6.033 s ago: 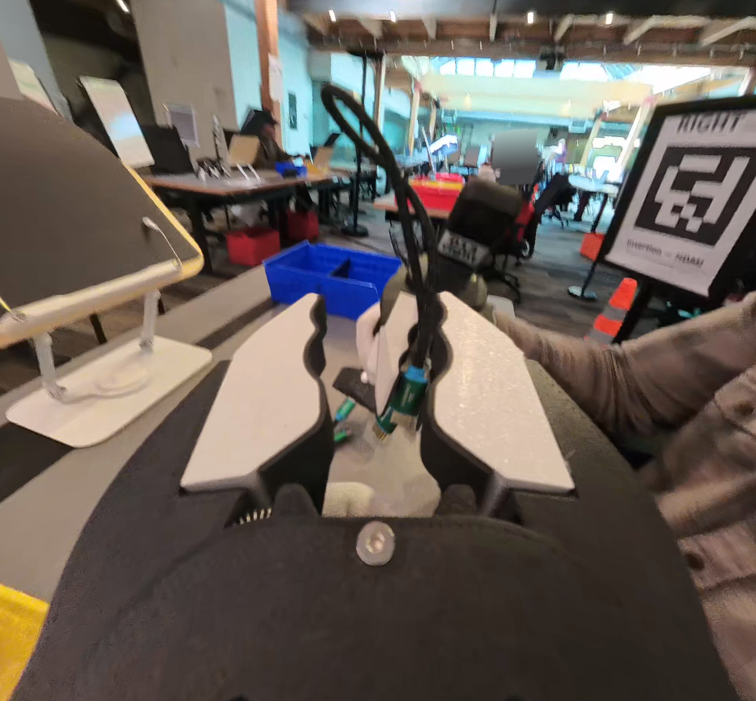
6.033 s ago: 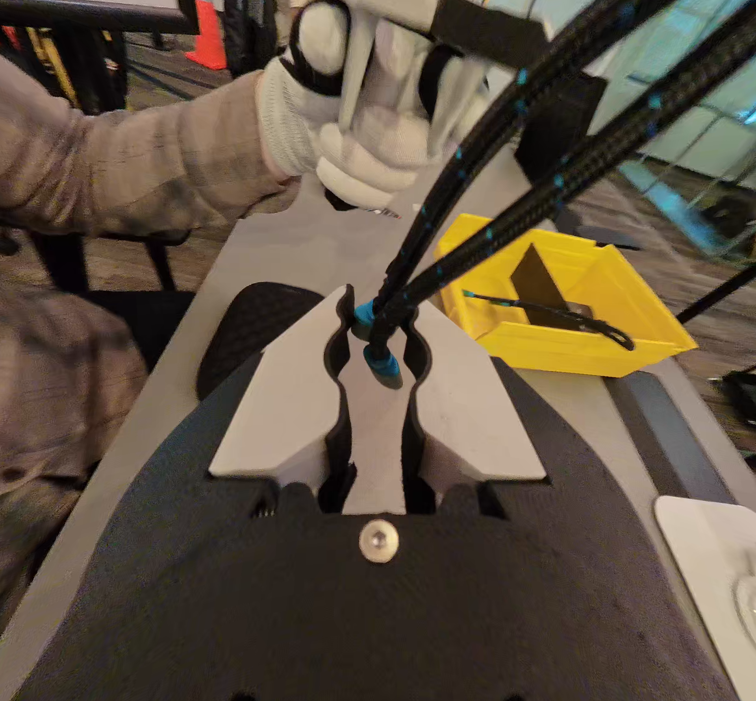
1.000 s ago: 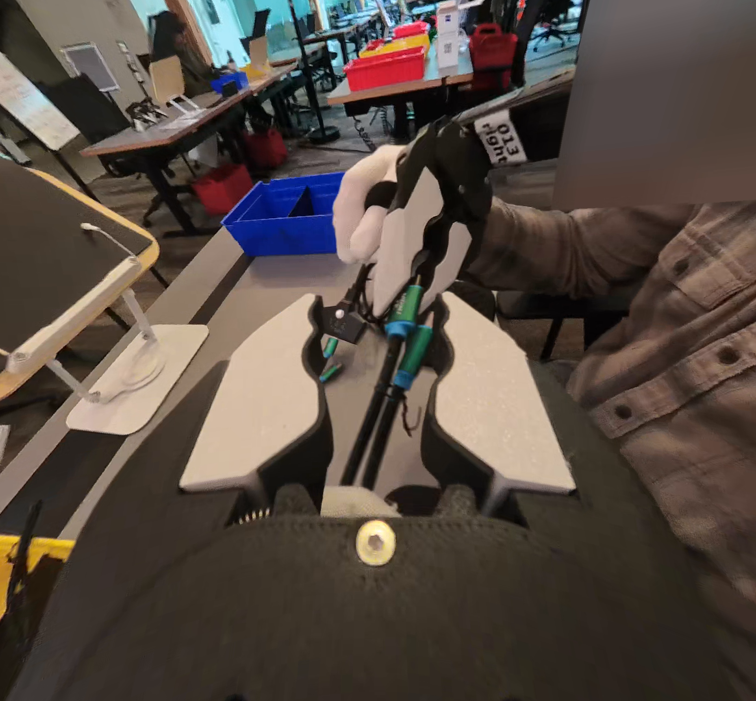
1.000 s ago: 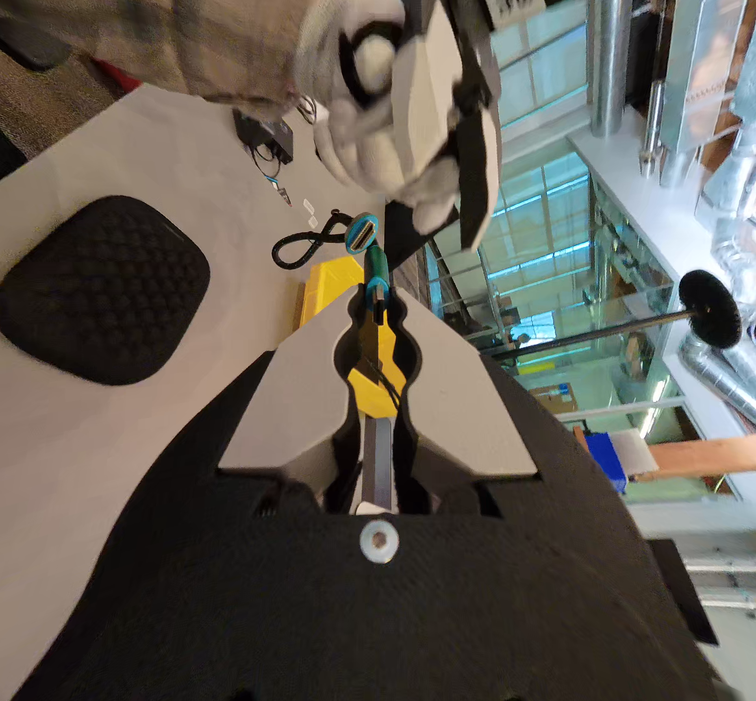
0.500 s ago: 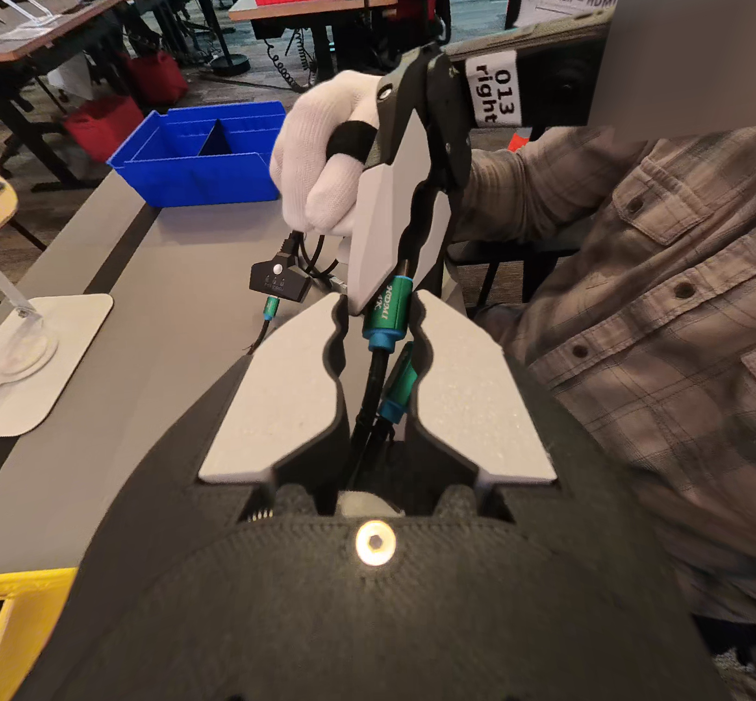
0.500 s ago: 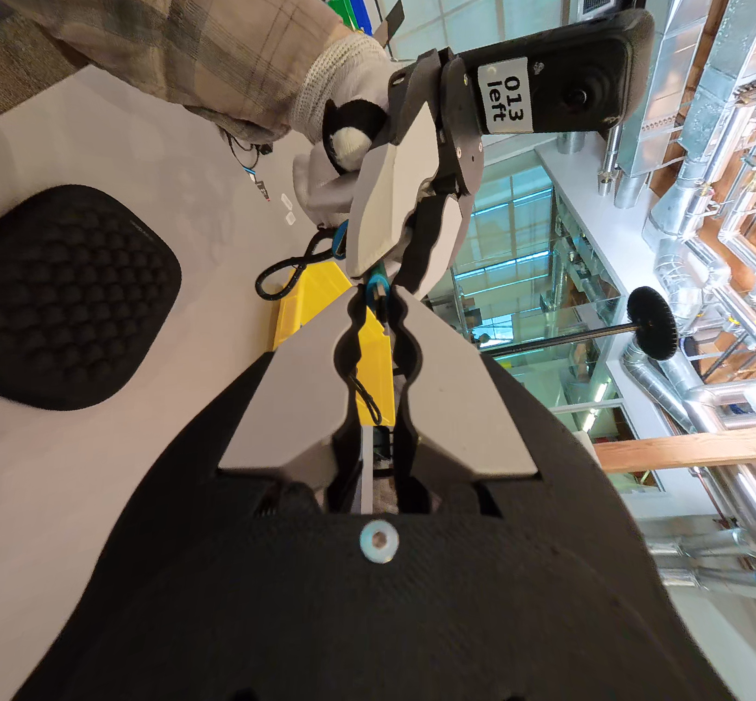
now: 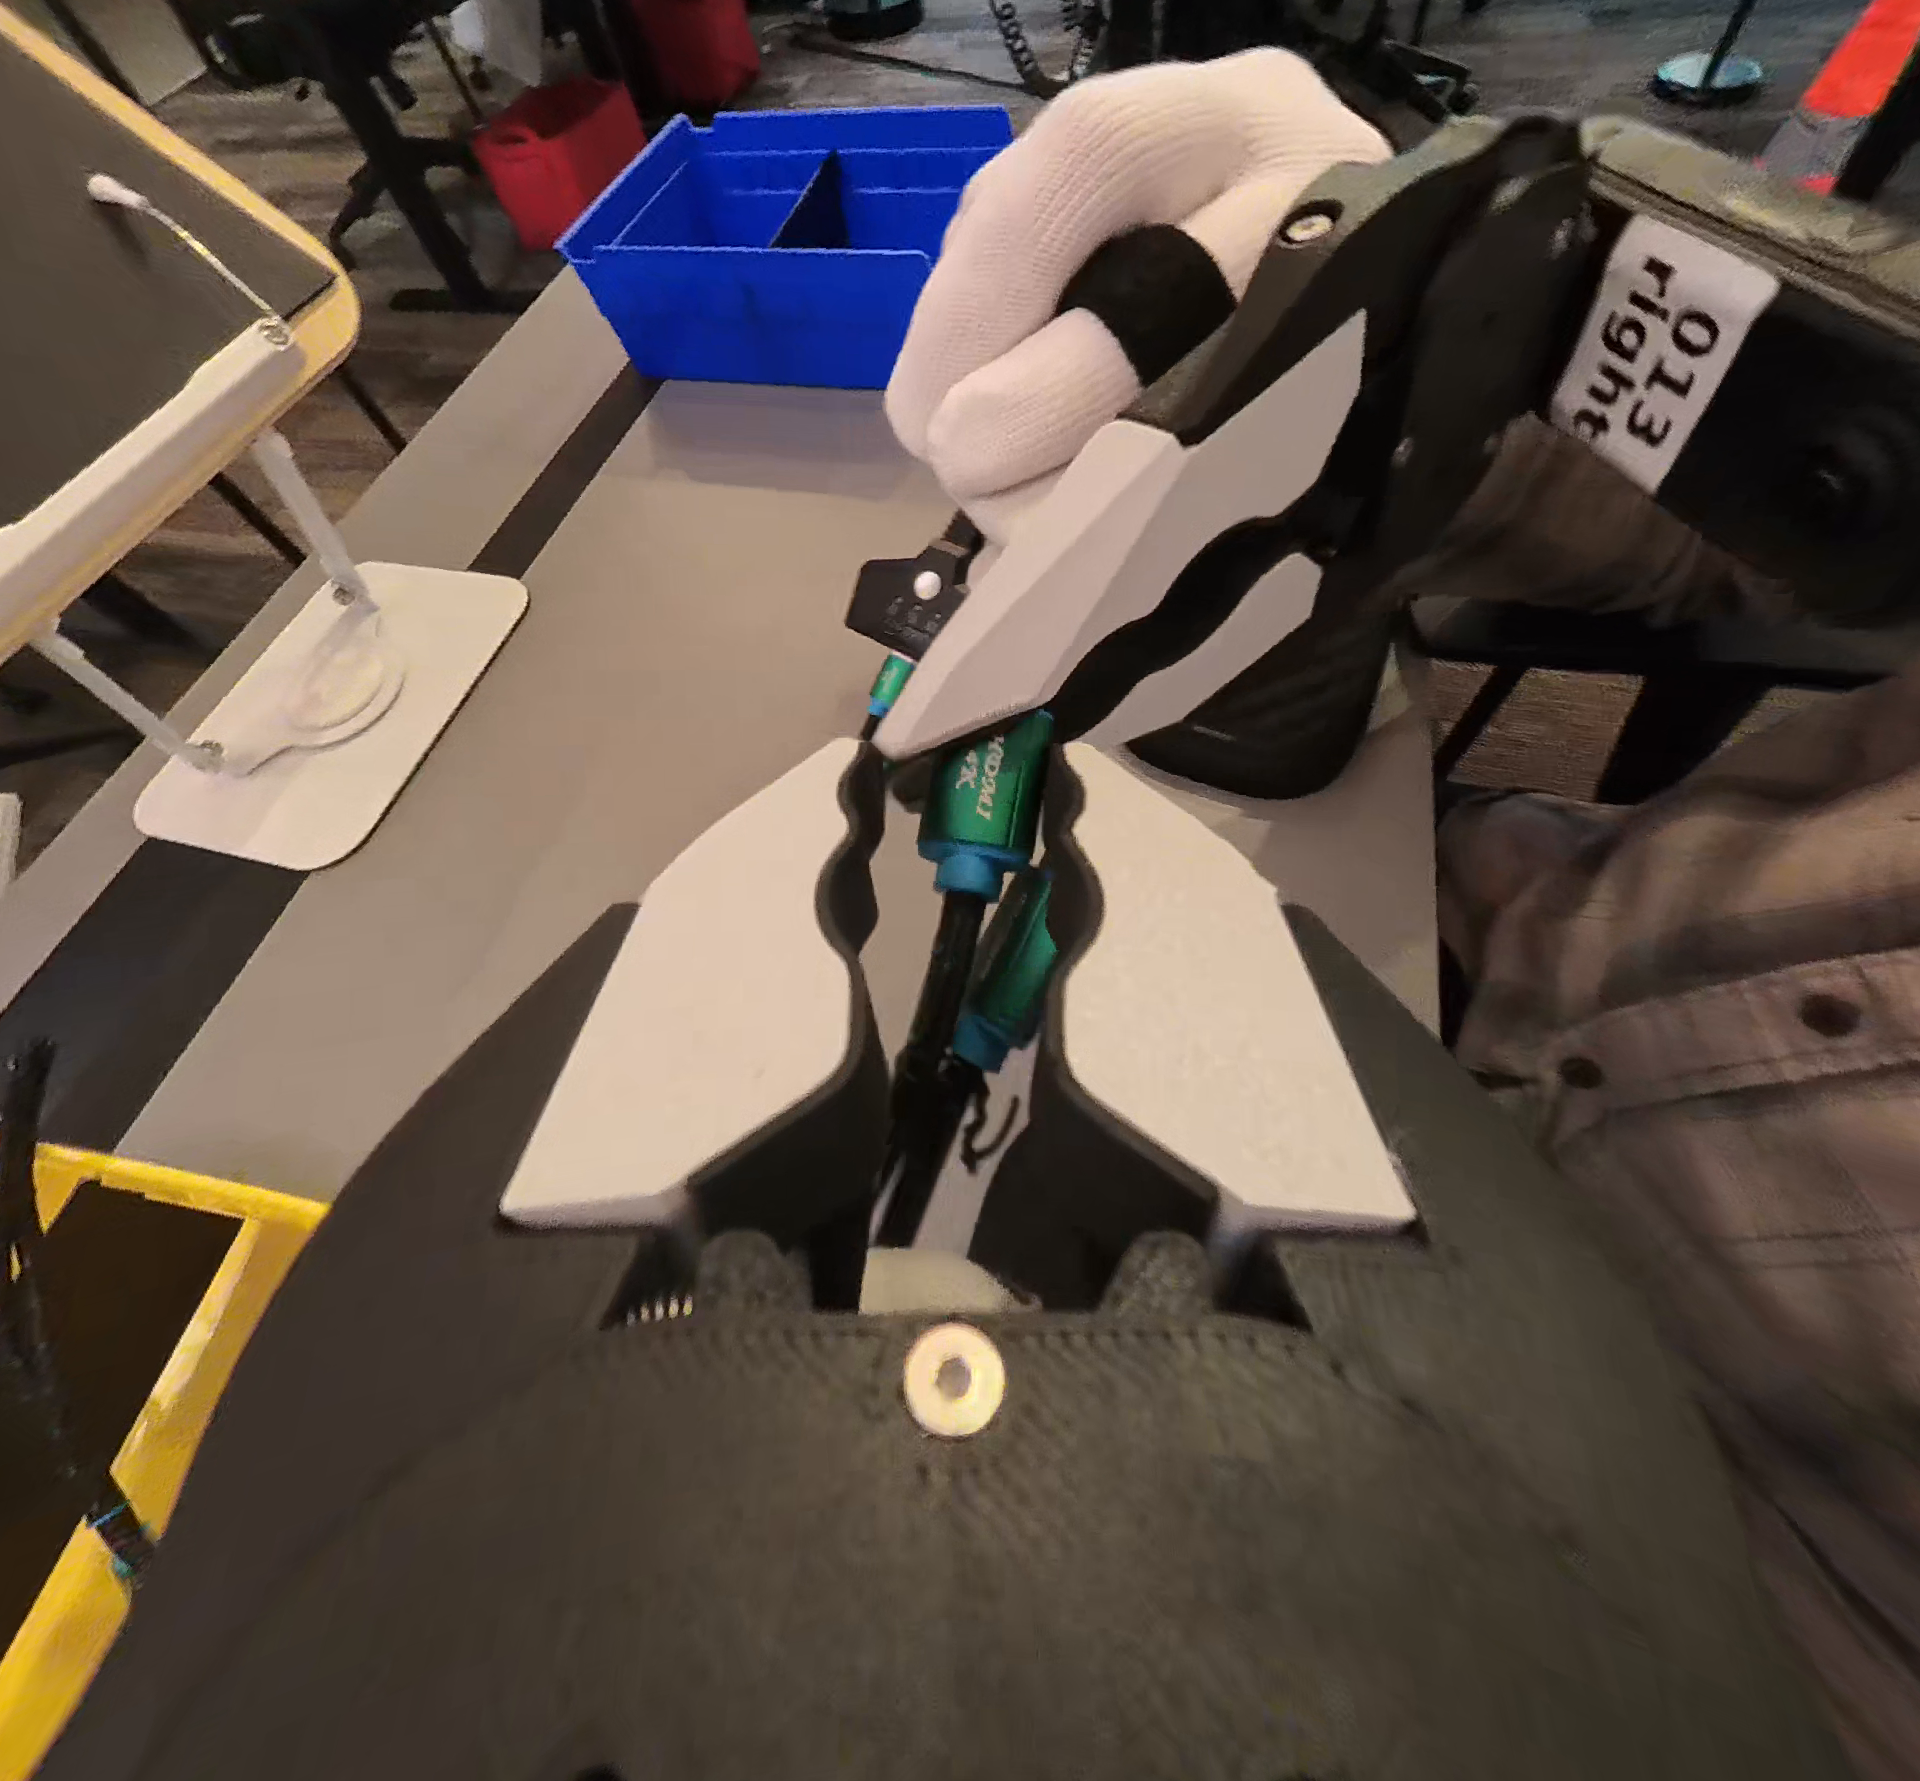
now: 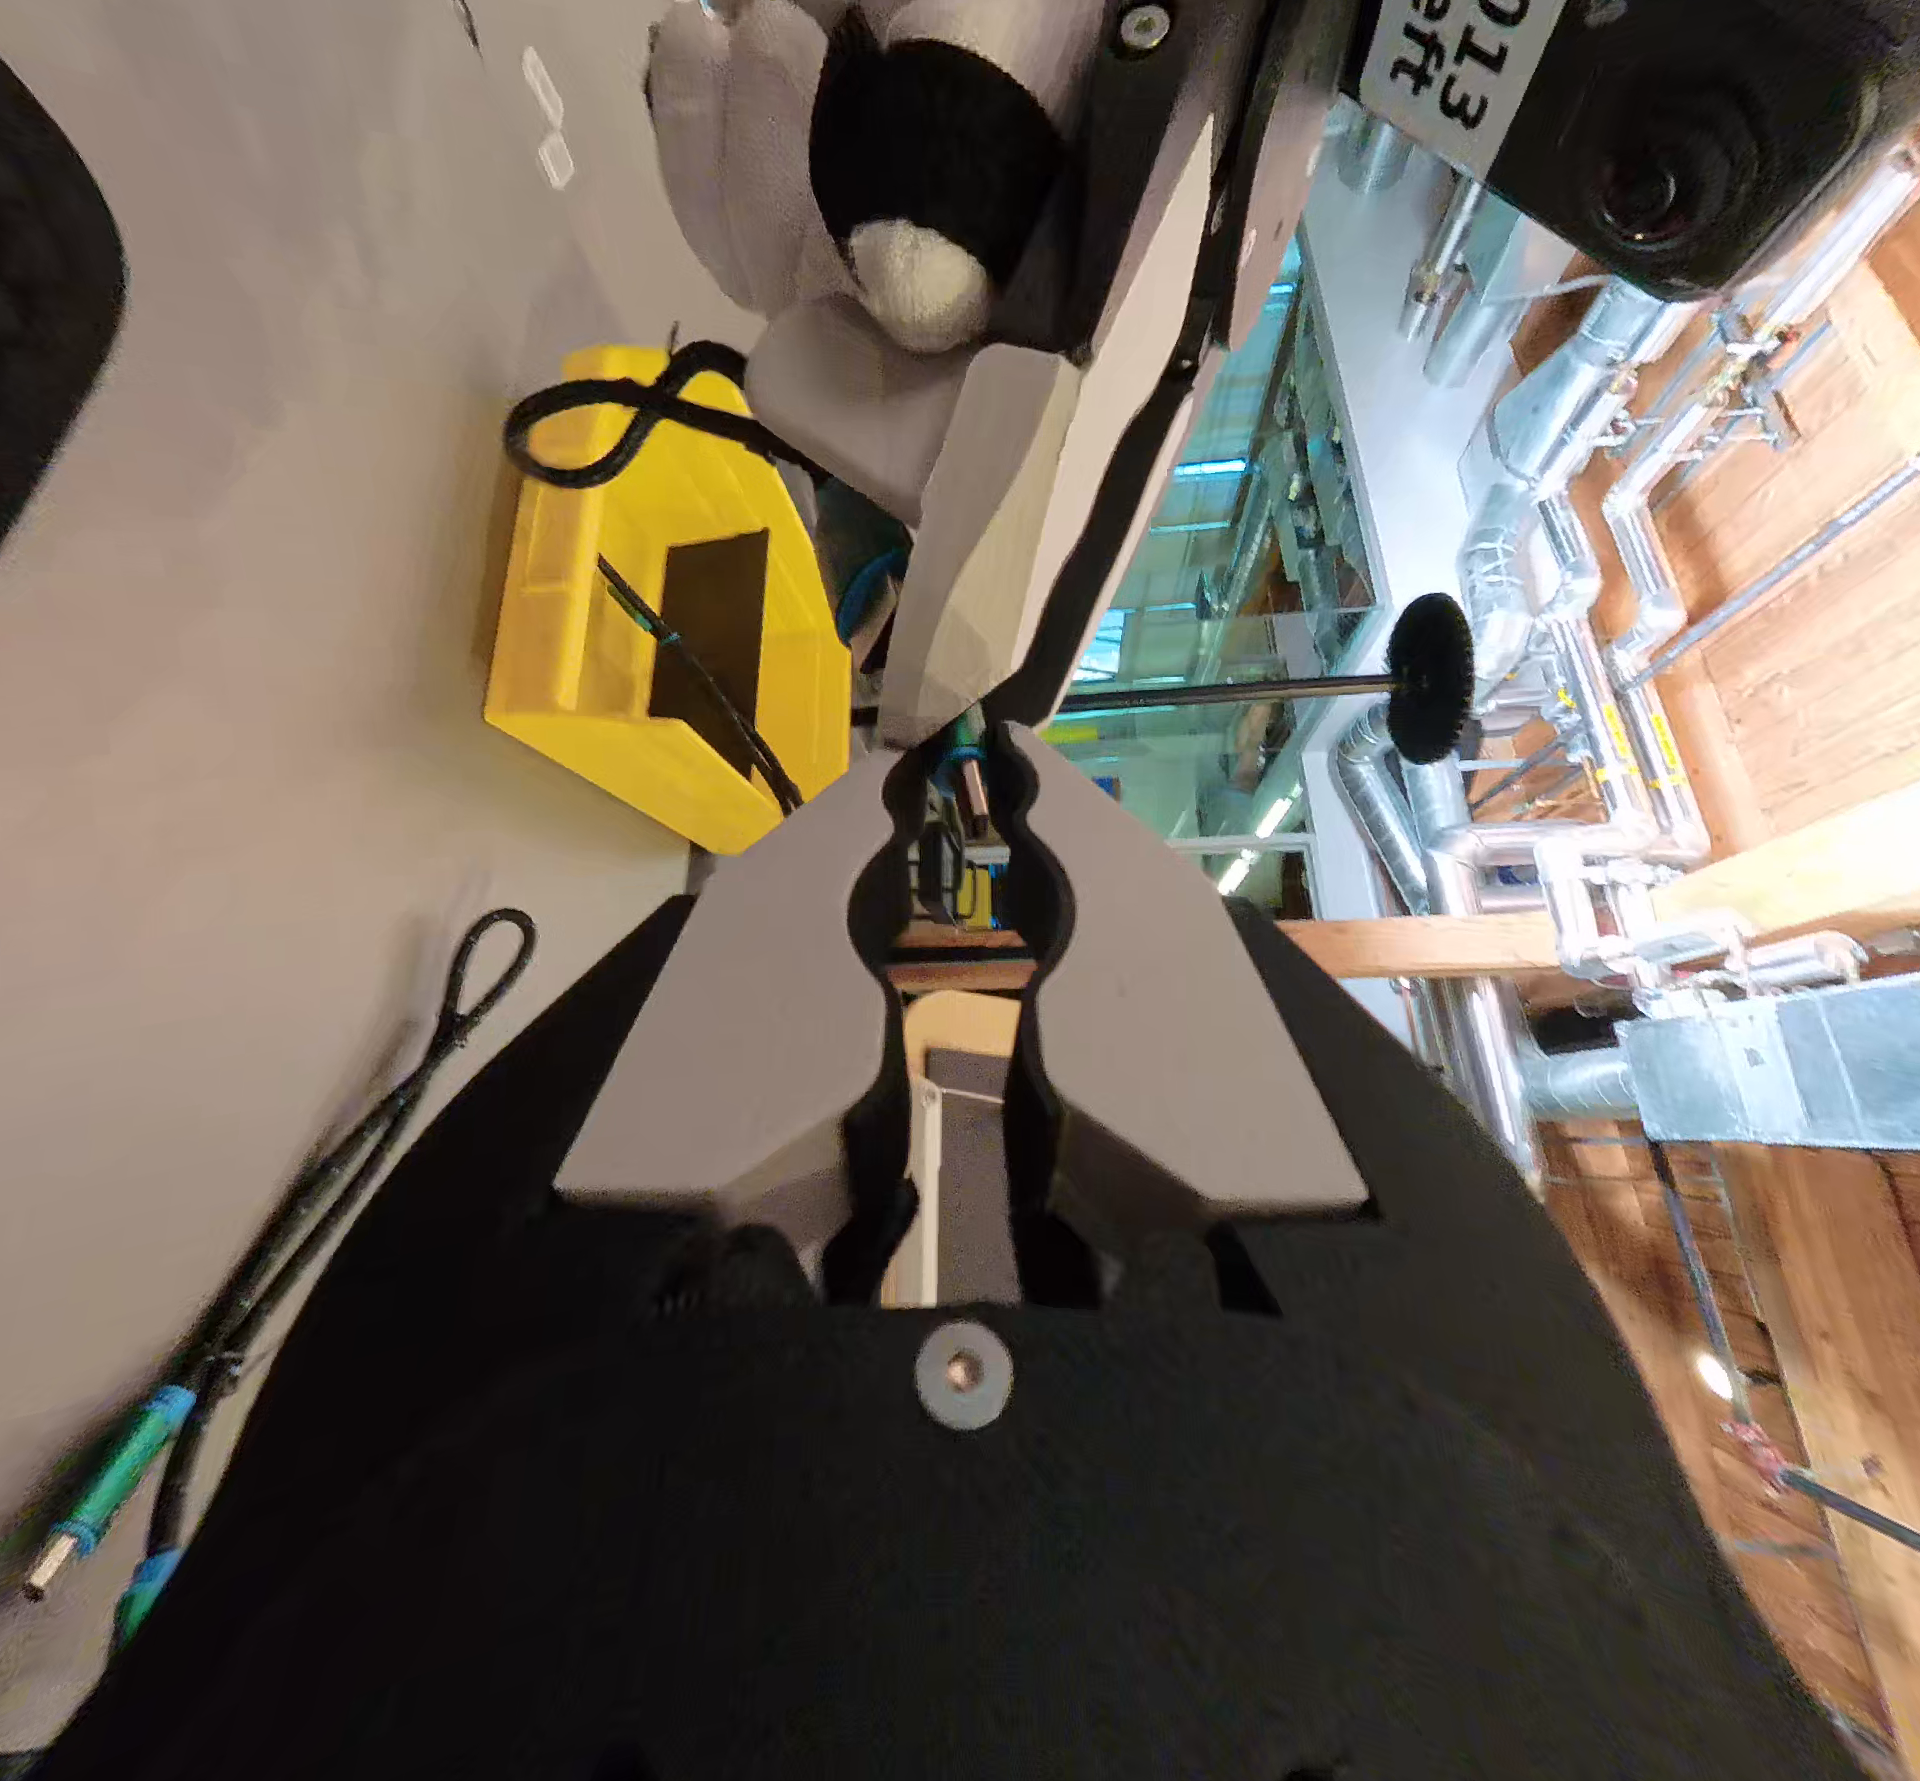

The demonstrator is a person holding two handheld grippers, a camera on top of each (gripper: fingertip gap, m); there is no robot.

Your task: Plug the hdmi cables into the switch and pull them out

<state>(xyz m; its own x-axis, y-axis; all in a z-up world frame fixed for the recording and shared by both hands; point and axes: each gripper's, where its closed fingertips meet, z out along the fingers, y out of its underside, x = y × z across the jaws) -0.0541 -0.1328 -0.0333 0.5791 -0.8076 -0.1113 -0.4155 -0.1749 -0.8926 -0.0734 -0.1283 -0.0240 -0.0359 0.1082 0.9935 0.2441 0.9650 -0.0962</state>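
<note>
Left wrist view: our right gripper (image 7: 935, 744) pinches a green HDMI plug (image 7: 982, 806) between the spread fingers of our left gripper (image 7: 961, 786), above the grey table (image 7: 675, 484). The black switch (image 7: 909, 604) lies just beyond. Closing the left jaws carelessly could, we judge, twist the plug loose.

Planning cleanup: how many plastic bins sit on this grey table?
2: a blue divided plastic bin at the far end, a yellow plastic bin at the near left edge. More may be hidden.
</note>
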